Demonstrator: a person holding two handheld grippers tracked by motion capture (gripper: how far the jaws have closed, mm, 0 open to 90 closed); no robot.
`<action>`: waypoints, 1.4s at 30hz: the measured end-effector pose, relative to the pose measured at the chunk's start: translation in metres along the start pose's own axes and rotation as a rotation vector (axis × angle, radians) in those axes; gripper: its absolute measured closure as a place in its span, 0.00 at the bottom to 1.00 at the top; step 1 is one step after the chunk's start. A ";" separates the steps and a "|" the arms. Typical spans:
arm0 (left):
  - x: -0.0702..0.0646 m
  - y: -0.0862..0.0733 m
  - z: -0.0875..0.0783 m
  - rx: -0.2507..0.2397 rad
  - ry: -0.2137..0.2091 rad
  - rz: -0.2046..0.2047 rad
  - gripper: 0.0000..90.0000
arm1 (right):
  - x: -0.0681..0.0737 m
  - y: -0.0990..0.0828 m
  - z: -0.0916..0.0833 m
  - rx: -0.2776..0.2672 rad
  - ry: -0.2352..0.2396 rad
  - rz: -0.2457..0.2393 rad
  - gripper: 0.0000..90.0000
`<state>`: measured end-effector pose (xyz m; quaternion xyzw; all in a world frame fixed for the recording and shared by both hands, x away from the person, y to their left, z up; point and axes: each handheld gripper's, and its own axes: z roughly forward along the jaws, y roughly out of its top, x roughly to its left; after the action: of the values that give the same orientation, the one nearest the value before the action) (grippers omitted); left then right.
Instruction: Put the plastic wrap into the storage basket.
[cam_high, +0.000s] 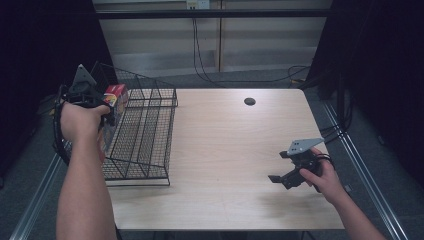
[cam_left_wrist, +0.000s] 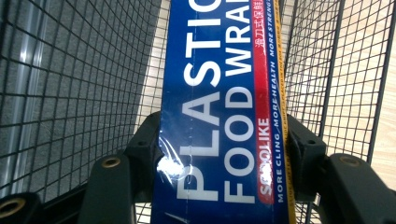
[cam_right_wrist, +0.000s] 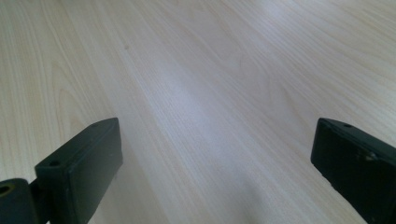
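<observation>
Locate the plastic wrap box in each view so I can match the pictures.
High view: box at upper left, held by the left gripper at the wire basket.
Left gripper view: box runs up the centre, clamped between the jaws.
Right gripper view: not in it.
Shared landmark: the wooden table.

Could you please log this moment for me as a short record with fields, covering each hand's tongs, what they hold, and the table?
left tongs: shut on the plastic wrap box, held over the wire basket
right tongs: open, holding nothing, low over the wooden table
wire basket: black mesh, at the table's left edge
table: round dark hole near the far edge
</observation>
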<state>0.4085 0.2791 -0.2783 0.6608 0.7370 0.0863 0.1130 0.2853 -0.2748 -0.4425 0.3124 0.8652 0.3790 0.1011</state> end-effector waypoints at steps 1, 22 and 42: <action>0.000 0.000 0.001 0.005 0.001 0.001 0.47 | 0.000 0.000 0.000 0.000 -0.001 0.001 0.02; 0.001 0.001 -0.008 -0.041 -0.042 -0.007 0.45 | 0.001 0.000 0.002 0.007 -0.004 -0.007 0.02; -0.030 0.001 -0.016 -0.105 -0.137 0.064 0.28 | 0.001 0.000 -0.001 0.001 -0.004 0.000 0.02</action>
<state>0.4076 0.2493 -0.2610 0.6814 0.7007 0.0828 0.1947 0.2843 -0.2743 -0.4418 0.3130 0.8652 0.3781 0.1027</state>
